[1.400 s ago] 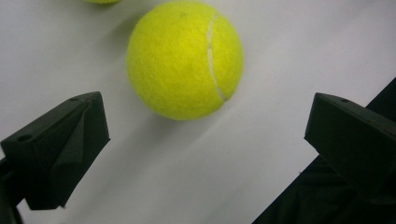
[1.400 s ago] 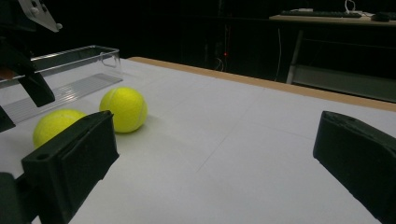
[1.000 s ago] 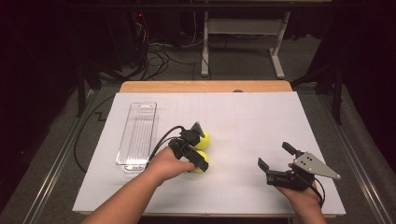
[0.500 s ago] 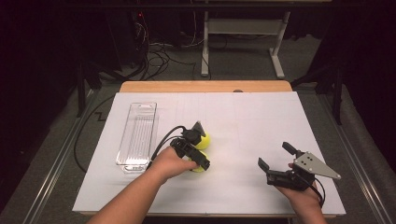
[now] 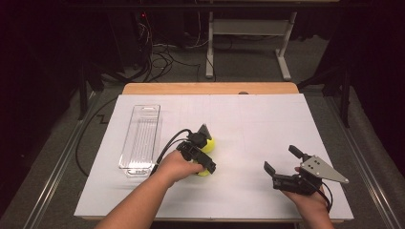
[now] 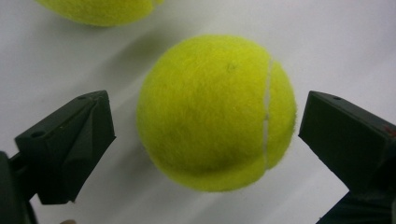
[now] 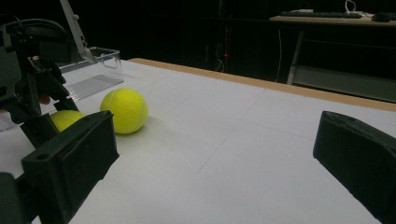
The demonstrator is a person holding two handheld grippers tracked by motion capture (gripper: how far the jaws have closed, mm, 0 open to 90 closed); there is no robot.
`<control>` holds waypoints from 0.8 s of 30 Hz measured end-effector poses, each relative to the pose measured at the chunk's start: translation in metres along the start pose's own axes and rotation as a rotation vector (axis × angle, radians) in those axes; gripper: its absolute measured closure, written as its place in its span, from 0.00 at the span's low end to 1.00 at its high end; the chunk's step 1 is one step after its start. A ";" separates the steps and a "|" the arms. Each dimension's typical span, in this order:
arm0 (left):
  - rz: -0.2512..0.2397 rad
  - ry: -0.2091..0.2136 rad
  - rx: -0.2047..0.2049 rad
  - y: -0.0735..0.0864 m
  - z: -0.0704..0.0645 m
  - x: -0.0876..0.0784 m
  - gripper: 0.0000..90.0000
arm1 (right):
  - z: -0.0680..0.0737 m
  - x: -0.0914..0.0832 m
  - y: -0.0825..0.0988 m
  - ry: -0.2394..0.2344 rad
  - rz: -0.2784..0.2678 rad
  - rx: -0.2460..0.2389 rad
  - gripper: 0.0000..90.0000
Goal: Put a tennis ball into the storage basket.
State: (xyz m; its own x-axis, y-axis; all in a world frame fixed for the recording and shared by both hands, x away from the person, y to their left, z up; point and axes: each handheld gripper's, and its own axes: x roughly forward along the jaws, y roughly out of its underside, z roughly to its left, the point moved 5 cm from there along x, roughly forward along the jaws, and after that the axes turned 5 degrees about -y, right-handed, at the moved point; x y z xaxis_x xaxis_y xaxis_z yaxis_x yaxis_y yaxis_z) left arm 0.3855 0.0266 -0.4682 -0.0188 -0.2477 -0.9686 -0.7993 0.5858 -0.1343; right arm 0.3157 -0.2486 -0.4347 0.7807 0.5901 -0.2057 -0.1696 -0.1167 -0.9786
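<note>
left tongs (image 6: 205,140): jaws just closing around near tennis ball (image 6: 215,112), not yet gripping | right tongs (image 5: 286,167): wide open, empty, at 4 o'clock | clear bin (image 5: 141,138): empty | second ball (image 5: 208,143) waits.

I see a fuzzy yellow-green tennis ball (image 6: 217,112) resting on the white table sheet (image 5: 267,129), its pale seam running upright. A second such ball (image 5: 208,144) lies just beside it, right of the clear plastic tray (image 5: 141,138).

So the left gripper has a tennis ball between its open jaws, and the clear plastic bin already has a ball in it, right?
Not quite: the clear bin holds nothing, as the high view shows. The second ball lies on the table beside the left gripper, whose jaws have just been closing around the first ball.
</note>
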 end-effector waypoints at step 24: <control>0.010 -0.001 0.000 -0.001 -0.003 0.003 0.17 | 0.000 0.000 0.000 -0.001 -0.003 -0.003 0.00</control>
State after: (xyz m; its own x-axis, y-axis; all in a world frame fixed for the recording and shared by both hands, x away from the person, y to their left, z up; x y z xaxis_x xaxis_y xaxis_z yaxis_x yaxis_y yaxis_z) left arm 0.3846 0.0228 -0.4699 -0.0265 -0.2410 -0.9702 -0.7992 0.5880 -0.1242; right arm 0.3154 -0.2485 -0.4342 0.7804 0.5914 -0.2030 -0.1657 -0.1175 -0.9792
